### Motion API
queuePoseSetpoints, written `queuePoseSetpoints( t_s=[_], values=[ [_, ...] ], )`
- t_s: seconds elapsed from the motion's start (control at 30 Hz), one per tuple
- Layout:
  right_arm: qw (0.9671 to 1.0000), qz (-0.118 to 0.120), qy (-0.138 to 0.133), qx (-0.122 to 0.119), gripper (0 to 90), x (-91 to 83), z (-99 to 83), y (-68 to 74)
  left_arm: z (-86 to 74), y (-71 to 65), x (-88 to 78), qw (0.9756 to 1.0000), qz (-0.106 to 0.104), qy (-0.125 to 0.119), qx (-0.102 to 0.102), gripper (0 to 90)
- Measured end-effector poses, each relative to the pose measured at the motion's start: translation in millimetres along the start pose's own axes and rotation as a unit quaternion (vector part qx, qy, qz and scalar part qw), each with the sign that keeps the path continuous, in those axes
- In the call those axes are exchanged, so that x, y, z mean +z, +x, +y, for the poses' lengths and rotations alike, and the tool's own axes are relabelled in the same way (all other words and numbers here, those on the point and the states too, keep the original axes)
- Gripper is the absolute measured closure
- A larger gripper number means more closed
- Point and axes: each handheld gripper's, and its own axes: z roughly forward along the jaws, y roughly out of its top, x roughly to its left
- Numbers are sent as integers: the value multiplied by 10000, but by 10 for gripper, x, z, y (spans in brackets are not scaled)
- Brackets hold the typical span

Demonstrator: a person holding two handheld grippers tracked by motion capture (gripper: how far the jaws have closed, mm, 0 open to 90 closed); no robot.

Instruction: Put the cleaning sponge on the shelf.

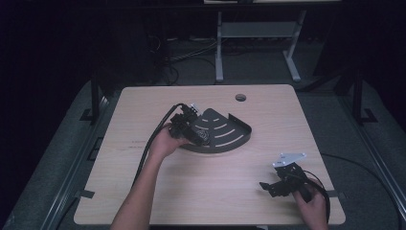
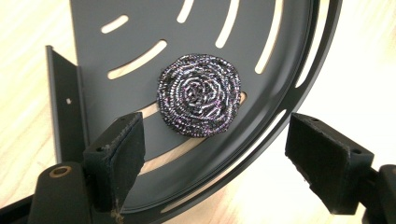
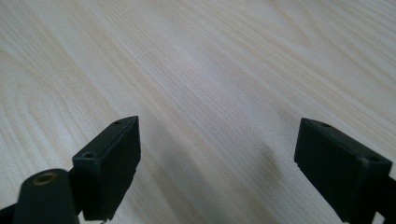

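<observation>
Steel scourer (image 2: pixel 200 95) in slotted tray (image 2: pixel 116 56) (seemingly unmarked), left hand-held gripper (image 2: pixel 212 158) open

Surroundings: light wood counter (image 1: pixel 201 187) in a dark room.
Round cable hole (image 1: pixel 240 97) near far edge; white frame legs (image 1: pixel 219 52) and loose cables (image 1: pixel 186 55) on floor beyond.

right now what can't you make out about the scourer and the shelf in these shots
- High view: the steel scourer is small and dark, partly behind the left gripper, so whether anything touches it cannot be told.
- Left gripper view: the corner shelf is cut off by the top and bottom edges; the gripper's left pad covers part of it.
- Right gripper view: the right gripper faces bare table, so shelf and scourer lie outside the frame.
</observation>
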Motion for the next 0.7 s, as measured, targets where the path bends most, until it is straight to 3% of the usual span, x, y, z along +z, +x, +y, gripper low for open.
queuePoseSetpoints(
  t_s=[0.7],
  values=[
    [10000, -11, 33, 12, 141, 8, -5, -5, -257, -125, -94, 9999, -3, -159, 31, 201]
  ],
)
